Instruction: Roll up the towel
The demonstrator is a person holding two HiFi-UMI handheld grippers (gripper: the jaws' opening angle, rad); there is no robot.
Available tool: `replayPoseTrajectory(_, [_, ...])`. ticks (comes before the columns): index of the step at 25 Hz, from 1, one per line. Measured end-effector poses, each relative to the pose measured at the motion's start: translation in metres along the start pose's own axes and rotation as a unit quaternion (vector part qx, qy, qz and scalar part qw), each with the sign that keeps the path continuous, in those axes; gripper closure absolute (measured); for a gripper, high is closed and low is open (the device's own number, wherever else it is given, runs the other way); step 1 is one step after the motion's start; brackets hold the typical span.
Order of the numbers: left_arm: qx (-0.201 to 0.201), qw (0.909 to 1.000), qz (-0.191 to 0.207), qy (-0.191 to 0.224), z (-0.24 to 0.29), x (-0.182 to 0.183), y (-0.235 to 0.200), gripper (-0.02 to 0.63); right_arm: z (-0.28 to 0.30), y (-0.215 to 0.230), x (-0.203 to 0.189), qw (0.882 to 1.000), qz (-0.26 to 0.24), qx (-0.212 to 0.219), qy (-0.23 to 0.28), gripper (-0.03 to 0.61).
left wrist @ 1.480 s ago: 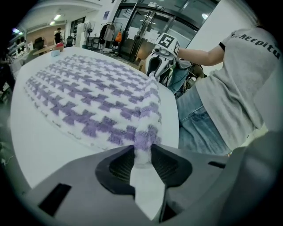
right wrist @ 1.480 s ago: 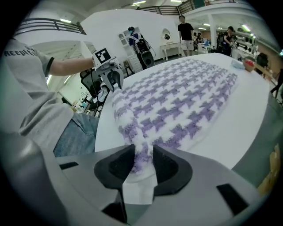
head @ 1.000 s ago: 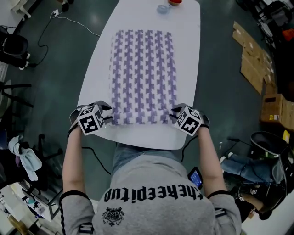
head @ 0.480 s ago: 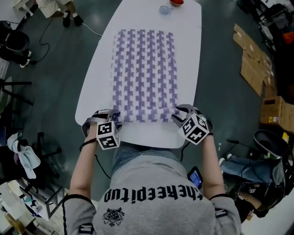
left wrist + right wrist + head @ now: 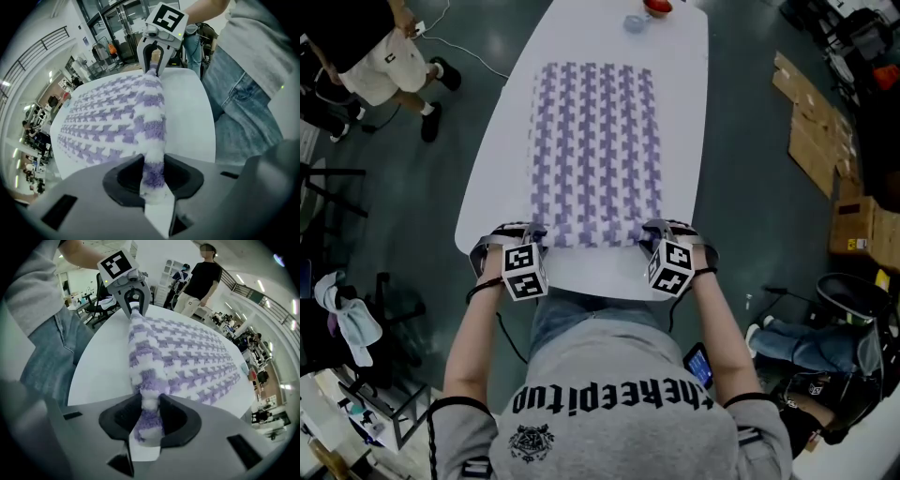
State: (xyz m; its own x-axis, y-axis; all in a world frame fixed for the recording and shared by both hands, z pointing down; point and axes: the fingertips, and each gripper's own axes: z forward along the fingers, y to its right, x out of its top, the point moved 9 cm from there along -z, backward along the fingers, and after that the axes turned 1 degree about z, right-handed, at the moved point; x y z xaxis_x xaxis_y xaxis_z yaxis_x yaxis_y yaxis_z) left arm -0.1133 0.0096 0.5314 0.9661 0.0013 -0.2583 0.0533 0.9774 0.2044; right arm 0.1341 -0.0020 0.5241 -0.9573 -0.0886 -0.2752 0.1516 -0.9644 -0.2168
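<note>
Towel [image 5: 595,150] lay flat down the middle of the table [image 5: 686,122], purple-and-white check, its near hem just short of the table's near edge, and both tools were on that hem. Left gripper [image 5: 523,234], at the table's near-left corner, had just drawn its jaws in narrow and was pinching a raised fold of the hem. Right gripper [image 5: 661,232], at the near-right corner, had the same fold squeezed between its pads, though its jaws had just been easing apart.

That was the worry. With one side slackening, the plush cloth could slip out of that pinch as the roll began, and the roll would start skewed and drift toward one side of the table. Only a thin lip of fabric sat in each grip, so a hasty turn might drop it altogether. Uneven pace between the hands would cone the roll. At the table's far end sat a small blue object [image 5: 633,20] and a red one [image 5: 657,6], just past the far hem; a roll pushed too far could nudge them.
</note>
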Motion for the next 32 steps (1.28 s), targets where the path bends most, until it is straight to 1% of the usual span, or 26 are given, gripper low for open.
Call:
replayPoseTrajectory(2, [0.003,1.0000,0.004,0.000,-0.004,0.000,0.003,0.503,-0.006,-0.004,-0.002,1.000,-0.003,-0.006,0.006,0.479])
replayPoseTrajectory(5, [-0.008,0.9999,-0.002,0.012,-0.009,0.002,0.013,0.503,-0.013,-0.016,-0.008,1.000,-0.002,0.001,0.010,0.510])
replayPoseTrajectory(8, [-0.040,0.9988,-0.011,0.026,-0.009,0.001,0.034,0.506,-0.013,-0.034,-0.013,1.000,0.012,0.027,0.010,0.528])
replayPoseTrajectory(10, [-0.059,0.9975,-0.018,0.033,-0.008,0.001,0.040,0.508,-0.012,-0.037,-0.017,0.998,0.034,0.051,0.015,0.534])
replayPoseTrajectory(13, [-0.088,0.9943,-0.036,0.047,-0.006,0.000,0.032,0.506,-0.013,-0.026,-0.020,0.994,0.071,0.085,0.023,0.534])
replayPoseTrajectory(15, [-0.115,0.9903,-0.051,0.058,-0.006,-0.003,0.023,0.506,-0.014,-0.016,-0.018,0.991,0.087,0.101,0.025,0.532])
replayPoseTrajectory(18, [-0.155,0.9828,-0.068,0.073,-0.005,-0.008,0.010,0.505,-0.013,0.000,-0.014,0.988,0.095,0.115,0.025,0.532])
replayPoseTrajectory(21, [-0.179,0.9773,-0.079,0.080,-0.003,-0.011,-0.001,0.504,-0.010,0.011,-0.010,0.988,0.092,0.118,0.027,0.532])
replayPoseTrajectory(24, [-0.191,0.9743,-0.087,0.083,0.001,-0.016,-0.015,0.503,-0.005,0.022,-0.005,0.989,0.089,0.120,0.024,0.531])
replayPoseTrajectory(28, [-0.195,0.9723,-0.099,0.081,0.004,-0.023,-0.039,0.497,-0.001,0.040,0.000,0.988,0.094,0.121,0.019,0.531])
replayPoseTrajectory(32, [-0.176,0.9763,-0.098,0.079,-0.001,-0.021,-0.047,0.495,-0.003,0.043,-0.002,0.990,0.101,0.099,0.027,0.531])
